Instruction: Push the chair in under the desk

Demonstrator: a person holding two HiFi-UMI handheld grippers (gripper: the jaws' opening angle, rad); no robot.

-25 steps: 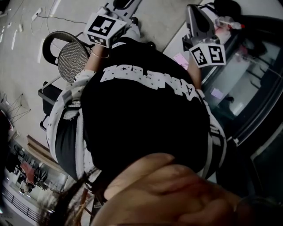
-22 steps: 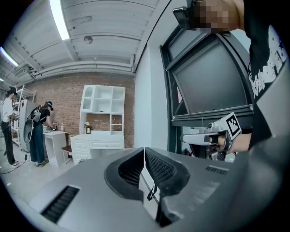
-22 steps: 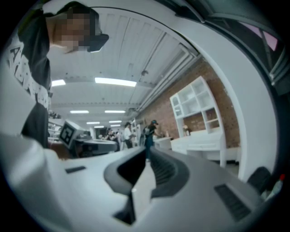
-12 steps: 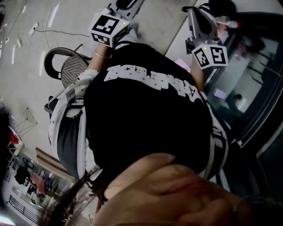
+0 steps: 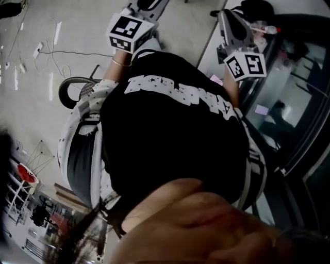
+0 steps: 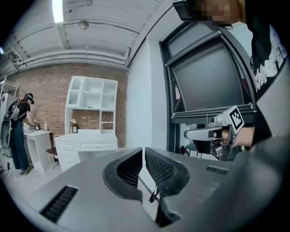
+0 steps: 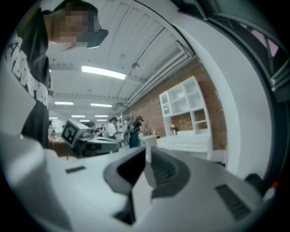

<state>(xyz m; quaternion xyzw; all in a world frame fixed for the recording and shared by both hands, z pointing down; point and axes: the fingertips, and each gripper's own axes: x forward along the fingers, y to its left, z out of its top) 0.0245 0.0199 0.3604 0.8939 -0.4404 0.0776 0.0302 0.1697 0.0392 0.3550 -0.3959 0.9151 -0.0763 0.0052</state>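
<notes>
In the head view the black mesh-backed chair [image 5: 76, 91] stands on the pale floor at the left, mostly hidden behind the person's black shirt. The white desk top [image 5: 210, 47] shows as a strip at the upper right. My left gripper [image 5: 146, 5] is held up at the top, above the chair and clear of it. My right gripper [image 5: 227, 16] hangs over the desk edge. Both are shut with nothing between the jaws, as the left gripper view [image 6: 143, 152] and right gripper view [image 7: 147, 153] show. Neither gripper touches the chair.
A dark glass-framed panel [image 5: 291, 98] runs along the right. Cables [image 5: 51, 49] lie on the floor at the upper left. A white cabinet [image 6: 90, 136] and a person at a small table [image 6: 18, 131] are far off. A bottle [image 5: 264, 27] lies on the desk.
The view has swung, so the chair sits lower in the picture and more of it is hidden behind the torso. Both grippers stay raised and shut.
</notes>
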